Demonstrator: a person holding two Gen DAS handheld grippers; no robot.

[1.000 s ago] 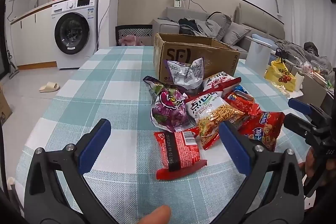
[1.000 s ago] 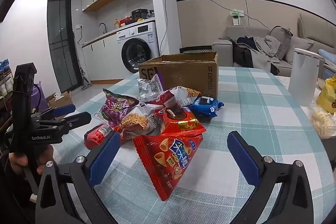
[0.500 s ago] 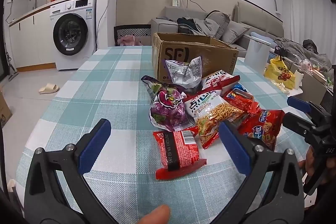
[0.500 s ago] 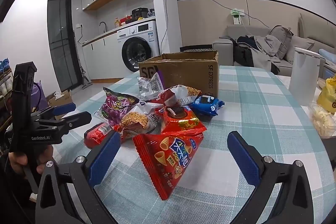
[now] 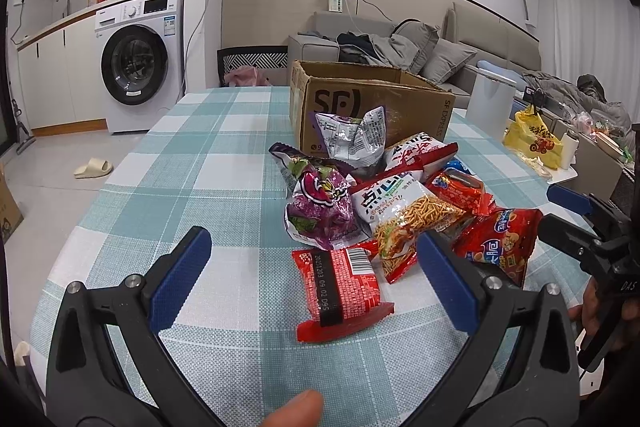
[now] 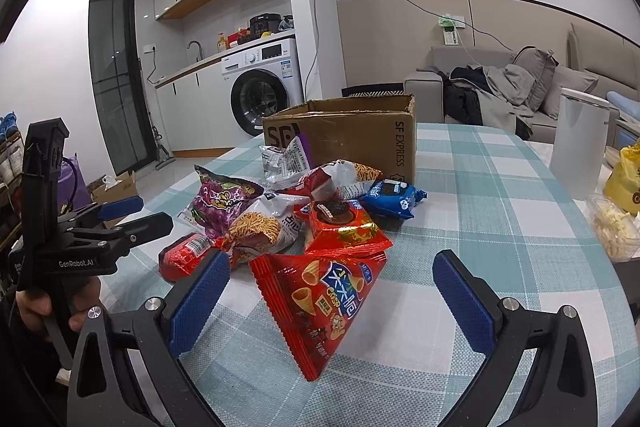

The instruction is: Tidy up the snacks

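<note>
Left tool (image 5: 312, 271): blue-padded jaws apart, nothing between them, hovering just short of the flat red foil snack packet with a barcode (image 5: 340, 291).
Right tool (image 6: 330, 291): jaws apart and empty, lined up on the red triangular cone-snack bag (image 6: 324, 303).
Snack pile: about 8 glossy bags heaped on the teal-and-white checked tabletop (image 5: 192, 171), just in front of the open brown cardboard box (image 5: 372, 103).
Handling, as a judgement: the bags look light, air-puffed, slick and crinkly, with crushable contents; a crimped end seam or a flat edge probably gives the safest hold.
Purple crumpled snack bag (image 5: 320, 211): soft and wrinkled, leaning on the noodle-snack bag (image 5: 408, 215).
Hidden: the box's inside is out of sight; the lower bags overlap; the blue packet (image 6: 394, 197) is mostly covered in the left view.
</note>
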